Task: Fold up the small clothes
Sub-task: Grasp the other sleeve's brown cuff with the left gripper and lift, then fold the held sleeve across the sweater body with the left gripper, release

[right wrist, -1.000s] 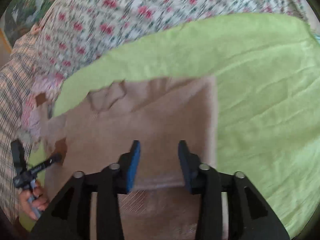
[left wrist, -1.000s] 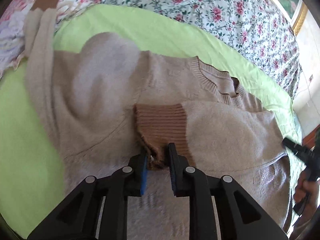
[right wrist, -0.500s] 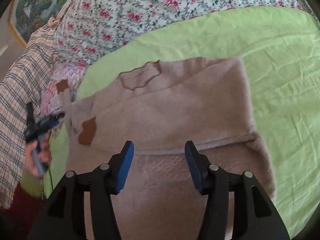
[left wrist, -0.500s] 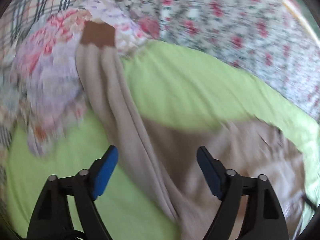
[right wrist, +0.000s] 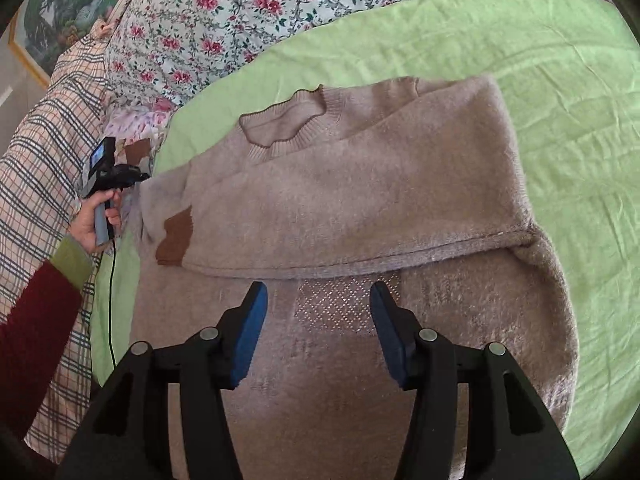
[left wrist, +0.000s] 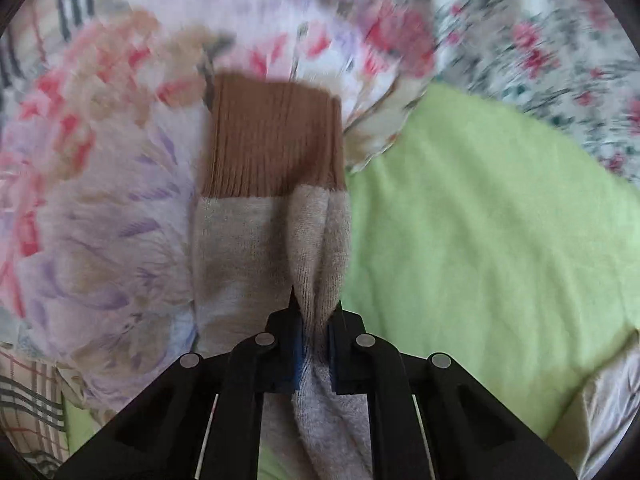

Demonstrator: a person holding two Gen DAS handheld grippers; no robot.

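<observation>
Left tool (left wrist: 314,344) is pinched tight on a bunched fold of the beige sweater sleeve (left wrist: 316,248), the knit squeezed between its blue pads. Beyond the grip the sleeve runs away from the tool to a brown ribbed cuff (left wrist: 272,140), which lies on a blurred floral cloth (left wrist: 100,216); to the right of the sleeve is the green sheet (left wrist: 480,240).

From the right wrist camera, the right tool (right wrist: 318,320) hangs wide open over the near part of the sweater (right wrist: 360,200), holding nothing; whether its tips touch the knit cannot be told. The sweater lies spread on the green sheet (right wrist: 560,80), with one sleeve folded across the chest so that its brown cuff (right wrist: 176,240) rests at the left edge. The collar (right wrist: 284,124) sits at the far side. At far left the left tool (right wrist: 116,176) is seen in a hand (right wrist: 94,224), just beside the sweater's left edge, over a plaid blanket (right wrist: 44,140).
</observation>
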